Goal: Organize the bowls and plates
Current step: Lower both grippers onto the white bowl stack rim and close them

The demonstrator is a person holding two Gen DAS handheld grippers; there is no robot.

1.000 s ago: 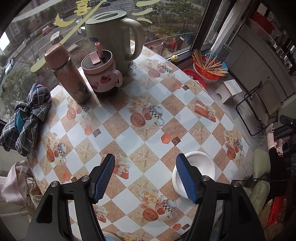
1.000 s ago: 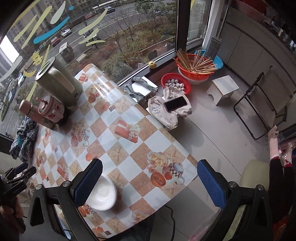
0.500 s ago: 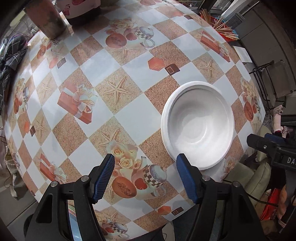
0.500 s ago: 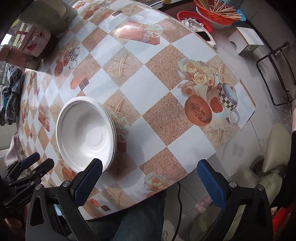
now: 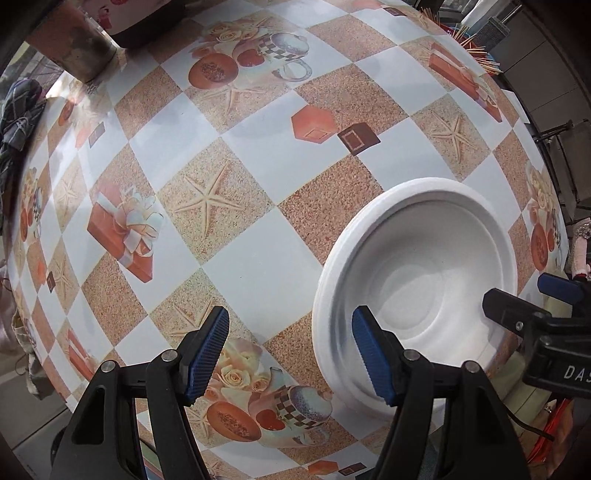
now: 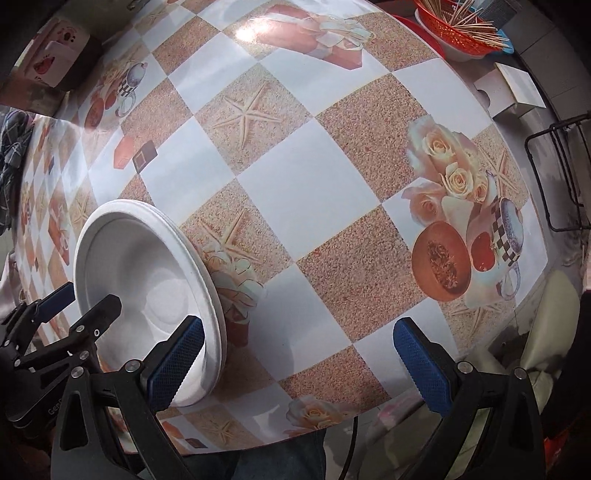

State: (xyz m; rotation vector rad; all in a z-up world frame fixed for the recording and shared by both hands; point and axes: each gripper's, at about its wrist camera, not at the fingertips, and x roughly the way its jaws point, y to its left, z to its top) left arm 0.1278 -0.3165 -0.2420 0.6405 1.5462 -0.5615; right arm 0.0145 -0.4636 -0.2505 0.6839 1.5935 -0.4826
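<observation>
- Two grippers point straight down at the worktop (image 5: 255, 266), one at each side of a single white bowl (image 5: 424, 295).
- Left gripper (image 5: 290, 360): jaws spread apart and gripping nothing; one blue ribbed pad (image 5: 207, 358) hangs over the patterned cloth, the other pad (image 5: 369, 358) over the bowl's inner wall, so the near left part of the rim lies between them. Whether that pad touches the bowl cannot be told.
- Right gripper (image 6: 297, 367): jaws wide apart and empty; its left pad (image 6: 175, 363) stands inside the bowl's rim, its right pad (image 6: 421, 363) well away over bare cloth near the worktop's front edge.
- One bowl only, round, matte white, with a broad flat rim and a stepped round bottom; it sits upright near the front edge of the worktop.
- Each gripper has black plastic arms with silver rivets.
- Glossy tablecloth (image 6: 303, 192) in white and sandy checks, printed with starfish, gift boxes, roses and cups.
- At the far edge, one brownish cylinder (image 5: 70, 44) and one pink-and-white mug (image 6: 55, 55).
- On the floor beyond, one red basket of thin sticks (image 6: 458, 33).
</observation>
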